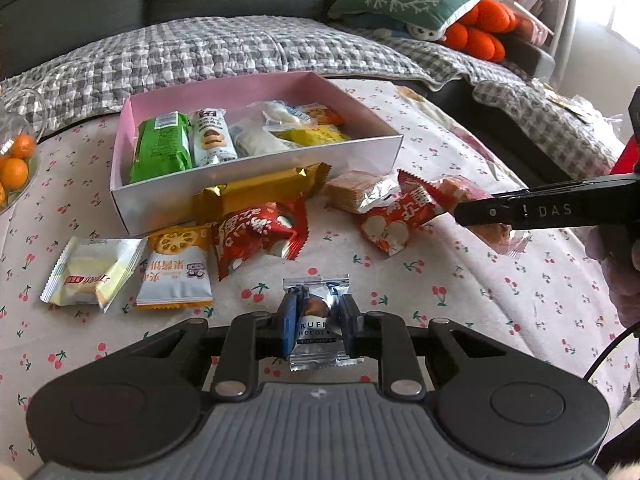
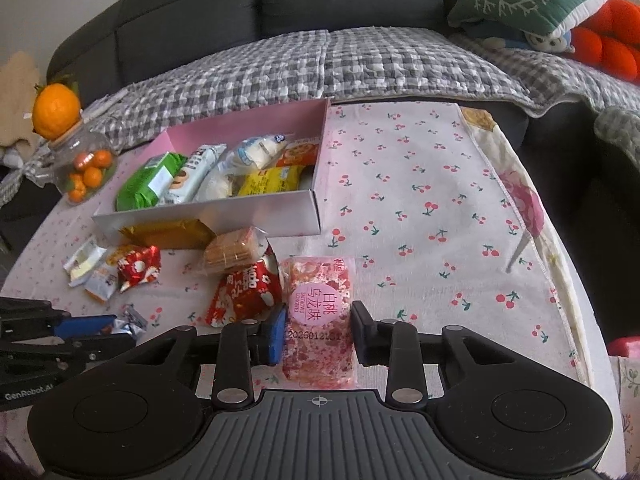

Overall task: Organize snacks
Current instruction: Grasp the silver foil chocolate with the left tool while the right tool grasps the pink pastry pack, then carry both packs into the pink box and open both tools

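In the left wrist view my left gripper (image 1: 318,304) is shut on a small silver truffle chocolate packet (image 1: 316,292), just above the cherry-print cloth. In the right wrist view my right gripper (image 2: 319,312) is shut on a pink peach-oolong snack packet (image 2: 320,280). That gripper (image 1: 464,216) comes in from the right in the left wrist view. The left gripper (image 2: 124,330) shows at the lower left of the right wrist view. Behind both stands an open pink-lined box (image 1: 256,184) holding several wrapped snacks.
Loose snacks lie in front of the box: a gold bar (image 1: 260,192), two red packets (image 1: 260,236), a cracker pack (image 1: 356,190) and two pale packets (image 1: 90,276). A glass jar of small oranges (image 2: 86,168) stands left. A checkered blanket (image 2: 320,64) covers the sofa behind.
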A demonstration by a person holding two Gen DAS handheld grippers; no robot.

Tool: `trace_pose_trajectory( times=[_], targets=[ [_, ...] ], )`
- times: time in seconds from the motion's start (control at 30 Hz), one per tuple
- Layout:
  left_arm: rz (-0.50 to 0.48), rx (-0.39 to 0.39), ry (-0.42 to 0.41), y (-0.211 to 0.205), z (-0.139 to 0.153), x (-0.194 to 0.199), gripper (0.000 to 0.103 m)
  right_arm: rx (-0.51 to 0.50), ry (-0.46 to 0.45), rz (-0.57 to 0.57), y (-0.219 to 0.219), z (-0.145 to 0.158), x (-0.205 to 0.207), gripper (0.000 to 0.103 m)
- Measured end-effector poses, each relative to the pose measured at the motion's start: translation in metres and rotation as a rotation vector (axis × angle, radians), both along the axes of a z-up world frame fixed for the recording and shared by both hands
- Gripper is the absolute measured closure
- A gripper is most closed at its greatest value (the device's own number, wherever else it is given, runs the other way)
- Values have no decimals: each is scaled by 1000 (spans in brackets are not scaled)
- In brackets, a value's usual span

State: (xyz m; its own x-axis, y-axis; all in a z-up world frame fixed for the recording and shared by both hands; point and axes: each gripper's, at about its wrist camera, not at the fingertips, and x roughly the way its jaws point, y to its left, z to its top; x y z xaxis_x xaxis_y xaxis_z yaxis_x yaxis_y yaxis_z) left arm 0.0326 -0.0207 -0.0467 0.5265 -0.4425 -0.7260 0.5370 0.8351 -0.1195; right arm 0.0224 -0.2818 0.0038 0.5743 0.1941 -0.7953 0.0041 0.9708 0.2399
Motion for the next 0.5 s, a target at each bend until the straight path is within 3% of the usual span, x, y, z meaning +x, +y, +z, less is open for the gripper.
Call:
trace_pose_trajectory(
  times=[0.5],
  targets=[
    [-12, -48, -14, -3, 18, -5, 87, 78, -19, -31, -13, 26, -5, 72]
  ],
)
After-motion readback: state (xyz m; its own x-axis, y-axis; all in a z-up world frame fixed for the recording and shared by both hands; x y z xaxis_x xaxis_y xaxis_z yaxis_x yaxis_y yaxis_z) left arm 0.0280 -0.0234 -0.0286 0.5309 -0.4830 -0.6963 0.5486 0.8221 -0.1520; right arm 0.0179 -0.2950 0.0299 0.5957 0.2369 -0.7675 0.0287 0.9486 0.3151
